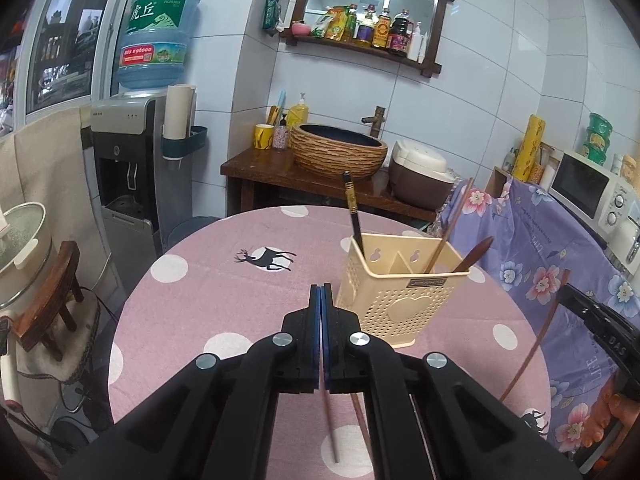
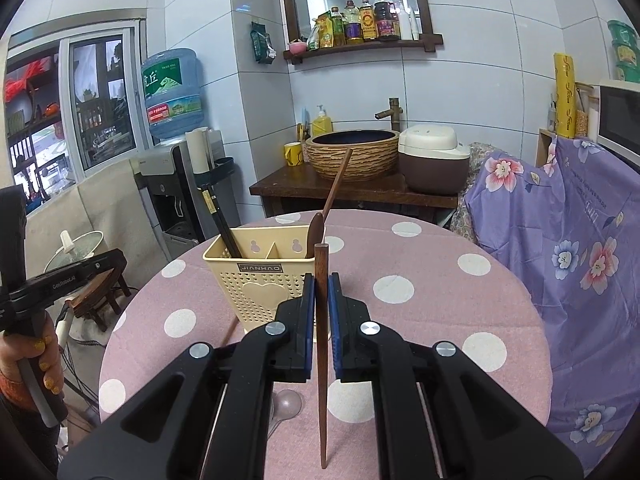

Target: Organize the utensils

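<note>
A cream perforated utensil holder (image 1: 400, 292) (image 2: 264, 276) stands on the round table. Black chopsticks (image 1: 352, 208) (image 2: 220, 220) lean in its left compartment. A brown chopstick (image 1: 452, 224) (image 2: 338, 184) and a wooden spoon (image 1: 476, 256) (image 2: 316, 232) stand in its right one. My right gripper (image 2: 321, 280) is shut on a dark brown wooden chopstick (image 2: 322, 340) (image 1: 536, 340), held upright just in front of the holder. My left gripper (image 1: 321, 292) hovers left of the holder, shut, with nothing visible between its pads.
A pink dotted cloth (image 1: 200, 280) covers the table. Two thin chopsticks (image 1: 331, 428) lie on it under my left gripper, and a clear spoon (image 2: 286, 402) lies under my right. A purple floral cover (image 2: 580, 240) borders the table's right side. A wooden counter with a basin (image 2: 352, 156) stands behind.
</note>
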`<state>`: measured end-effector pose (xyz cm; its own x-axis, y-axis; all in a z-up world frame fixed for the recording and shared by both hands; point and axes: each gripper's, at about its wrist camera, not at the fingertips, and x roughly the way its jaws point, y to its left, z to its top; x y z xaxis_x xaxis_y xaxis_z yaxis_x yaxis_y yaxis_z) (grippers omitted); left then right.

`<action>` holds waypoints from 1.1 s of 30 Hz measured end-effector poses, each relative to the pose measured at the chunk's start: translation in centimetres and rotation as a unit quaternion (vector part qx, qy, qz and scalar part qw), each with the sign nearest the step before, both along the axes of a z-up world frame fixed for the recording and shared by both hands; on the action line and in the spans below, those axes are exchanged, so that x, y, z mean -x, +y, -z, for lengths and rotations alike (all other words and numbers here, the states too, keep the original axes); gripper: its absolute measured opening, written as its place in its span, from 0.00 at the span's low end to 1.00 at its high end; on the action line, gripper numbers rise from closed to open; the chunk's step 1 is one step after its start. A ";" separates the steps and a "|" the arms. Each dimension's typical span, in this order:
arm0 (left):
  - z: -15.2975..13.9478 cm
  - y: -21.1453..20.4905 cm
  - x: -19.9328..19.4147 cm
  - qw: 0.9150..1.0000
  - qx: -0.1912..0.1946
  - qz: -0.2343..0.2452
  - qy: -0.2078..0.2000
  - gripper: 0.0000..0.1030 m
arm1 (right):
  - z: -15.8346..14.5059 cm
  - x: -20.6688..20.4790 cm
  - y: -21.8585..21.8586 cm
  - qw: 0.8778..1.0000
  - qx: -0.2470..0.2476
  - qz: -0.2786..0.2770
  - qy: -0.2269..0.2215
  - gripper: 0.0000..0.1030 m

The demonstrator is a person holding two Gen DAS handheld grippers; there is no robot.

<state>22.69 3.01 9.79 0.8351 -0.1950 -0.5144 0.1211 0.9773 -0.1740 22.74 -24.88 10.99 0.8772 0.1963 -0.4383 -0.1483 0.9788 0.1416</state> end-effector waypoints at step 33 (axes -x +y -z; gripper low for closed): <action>14.8 -7.8 -3.3 0.977 -0.059 0.064 0.195 0.23 | -0.1 0.8 -0.6 1.000 -0.018 0.006 -0.002 0.08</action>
